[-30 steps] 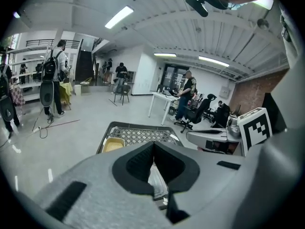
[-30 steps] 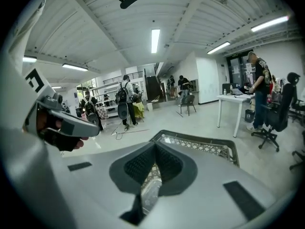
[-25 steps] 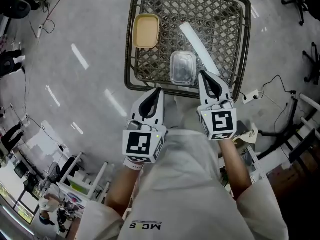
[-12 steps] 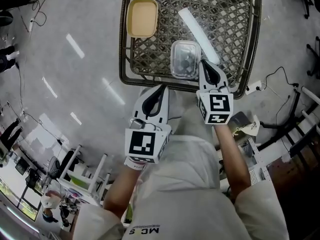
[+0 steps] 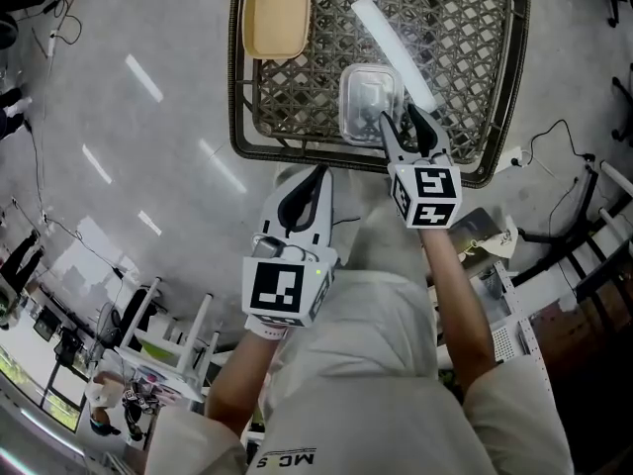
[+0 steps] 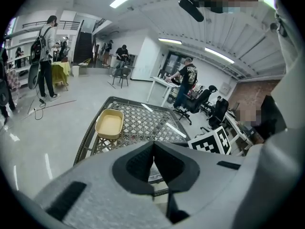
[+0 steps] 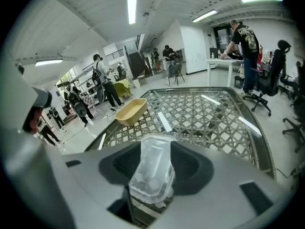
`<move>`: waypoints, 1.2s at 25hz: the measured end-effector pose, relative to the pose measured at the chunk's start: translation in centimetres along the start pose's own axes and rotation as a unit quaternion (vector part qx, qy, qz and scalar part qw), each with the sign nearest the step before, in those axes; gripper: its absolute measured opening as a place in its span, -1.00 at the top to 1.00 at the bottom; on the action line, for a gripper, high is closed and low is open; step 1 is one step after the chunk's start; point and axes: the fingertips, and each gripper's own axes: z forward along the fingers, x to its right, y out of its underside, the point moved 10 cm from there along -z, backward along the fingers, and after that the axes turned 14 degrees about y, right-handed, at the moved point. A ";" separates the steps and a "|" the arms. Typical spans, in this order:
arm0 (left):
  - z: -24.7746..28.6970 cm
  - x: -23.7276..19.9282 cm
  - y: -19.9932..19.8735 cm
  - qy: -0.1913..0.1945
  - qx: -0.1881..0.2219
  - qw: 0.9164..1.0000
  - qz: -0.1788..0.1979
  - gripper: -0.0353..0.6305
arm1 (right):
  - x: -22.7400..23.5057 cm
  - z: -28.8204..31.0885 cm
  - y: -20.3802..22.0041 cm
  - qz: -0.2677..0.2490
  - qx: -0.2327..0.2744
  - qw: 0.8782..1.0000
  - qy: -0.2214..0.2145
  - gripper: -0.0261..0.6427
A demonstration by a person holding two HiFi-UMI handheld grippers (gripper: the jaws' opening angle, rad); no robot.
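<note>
Since the clear plastic tub (image 5: 368, 102), by the near edge of the lattice table (image 5: 234, 87), looks light, thin, slick & crushable, the right gripper (image 5: 399, 119), jaws spread either side of its near end, should prob. pinch the stiffer rim gently; left gripper (image 5: 315, 174) is closed w/ nothing in it.

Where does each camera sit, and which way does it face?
Head view: on the person's head, facing steeply down at the lattice table; forearms, left tool, right tool show.
Left gripper view: on the left tool, facing across the table, jaws together.
Right gripper view: on the right tool, jaws apart around the clear container.
Both gripper views share the tan tray.
</note>
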 end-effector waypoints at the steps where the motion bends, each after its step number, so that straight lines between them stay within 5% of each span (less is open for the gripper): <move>1: 0.0 0.0 0.1 0.000 0.000 1.000 -0.002 0.82 | 0.0 0.3 0.2 0.000 -0.003 1.000 0.003 0.30; 19: 0.7 -0.8 0.9 0.000 -0.012 1.000 -0.014 0.82 | 0.1 4.4 4.2 0.017 -0.096 0.993 0.069 0.34; 30: 0.8 -1.5 0.8 -0.001 -0.013 1.000 -0.017 0.82 | 0.4 5.1 4.5 0.052 -0.119 0.986 0.104 0.68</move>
